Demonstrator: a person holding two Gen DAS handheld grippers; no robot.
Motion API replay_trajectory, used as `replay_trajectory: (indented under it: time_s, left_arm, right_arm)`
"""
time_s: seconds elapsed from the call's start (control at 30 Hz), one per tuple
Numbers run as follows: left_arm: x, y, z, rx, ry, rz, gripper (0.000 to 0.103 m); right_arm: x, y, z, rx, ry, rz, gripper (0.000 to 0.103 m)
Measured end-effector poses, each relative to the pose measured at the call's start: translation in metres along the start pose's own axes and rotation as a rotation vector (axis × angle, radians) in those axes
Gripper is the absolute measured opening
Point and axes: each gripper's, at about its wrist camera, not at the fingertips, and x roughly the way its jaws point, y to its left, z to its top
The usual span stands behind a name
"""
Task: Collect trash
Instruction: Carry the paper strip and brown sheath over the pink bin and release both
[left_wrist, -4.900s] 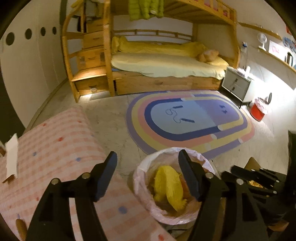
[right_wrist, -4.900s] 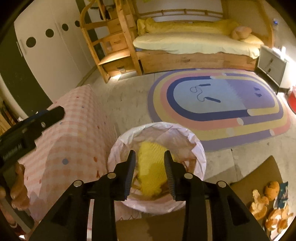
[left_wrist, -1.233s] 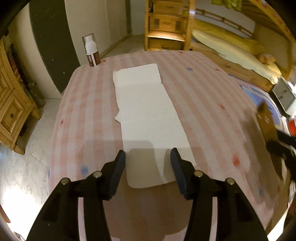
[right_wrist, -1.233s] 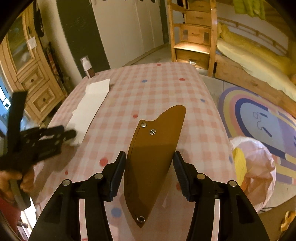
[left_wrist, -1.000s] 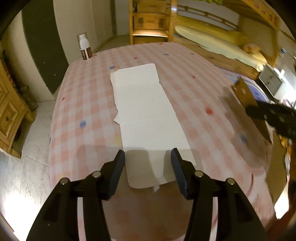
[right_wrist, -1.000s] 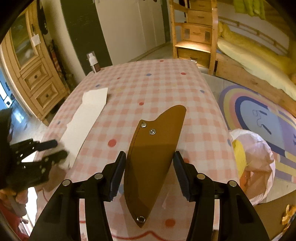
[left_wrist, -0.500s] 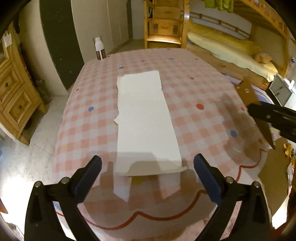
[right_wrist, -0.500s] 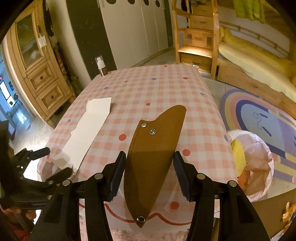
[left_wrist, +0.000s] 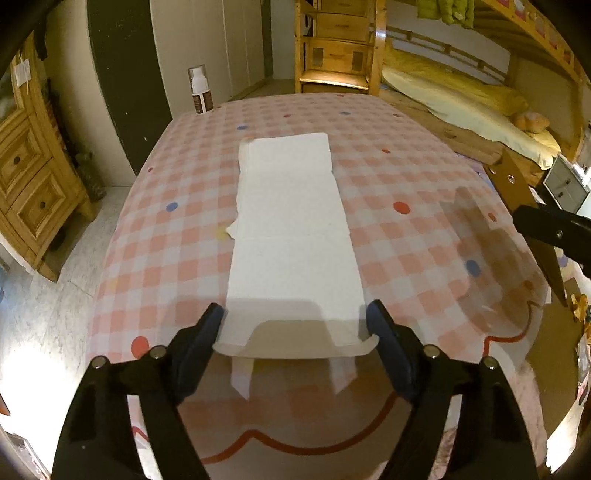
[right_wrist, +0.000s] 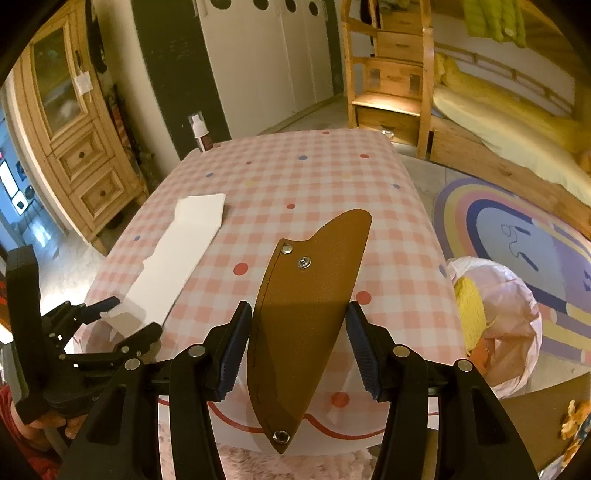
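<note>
Where the left wrist view looks down, the left tongs (left_wrist: 295, 321) stand spread wide over the near end of a long white paper strip (left_wrist: 291, 236) that lies flat on the checked worktop (left_wrist: 406, 173). Their jaws have just been closing a little from fully wide, and the strip's near edge sits between the fingertips (left_wrist: 212, 321), with the pads not pressing on it. Beyond the far end of the strip, toward the left corner of the worktop, stands a small white bottle (left_wrist: 200, 89). At the right edge of this view the right tongs show only in part, with a brown leather sheath (left_wrist: 517, 192) in them.

In the right wrist view, the right tongs (right_wrist: 297, 332) are clamped on the brown leather sheath (right_wrist: 306, 310), its pointed end toward the camera and its broad end over the worktop (right_wrist: 314, 177). To the left of them the left tongs (right_wrist: 127, 314) straddle the end of the paper strip (right_wrist: 184, 243). To the right and lower, on the floor, a bin with a pink bag (right_wrist: 513, 306) holds yellow and orange waste.
</note>
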Motion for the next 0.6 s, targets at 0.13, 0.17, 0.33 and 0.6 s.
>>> replay_trajectory:
  time_s: [0.13,0.17,0.33,0.6]
  left_arm:
    - [-0.010,0.006,0.004,-0.044,-0.036,-0.044,0.077]
    - [-0.015,0.007,0.007,-0.048,-0.056,-0.055,0.077]
    - [-0.035,0.000,0.026,-0.046,-0.131,-0.094,0.077]
    - [-0.057,-0.038,0.059,0.020,-0.213,-0.155,0.077]
  right_arm:
    - [-0.002,-0.002,0.000,0.004,-0.006,-0.001,0.053]
    - [-0.002,-0.003,0.001,0.005,-0.008,-0.003,0.053]
    - [-0.010,-0.012,0.004,0.023,-0.035,-0.013,0.053]
    - [-0.037,-0.045,0.008,0.077,-0.096,-0.063,0.053]
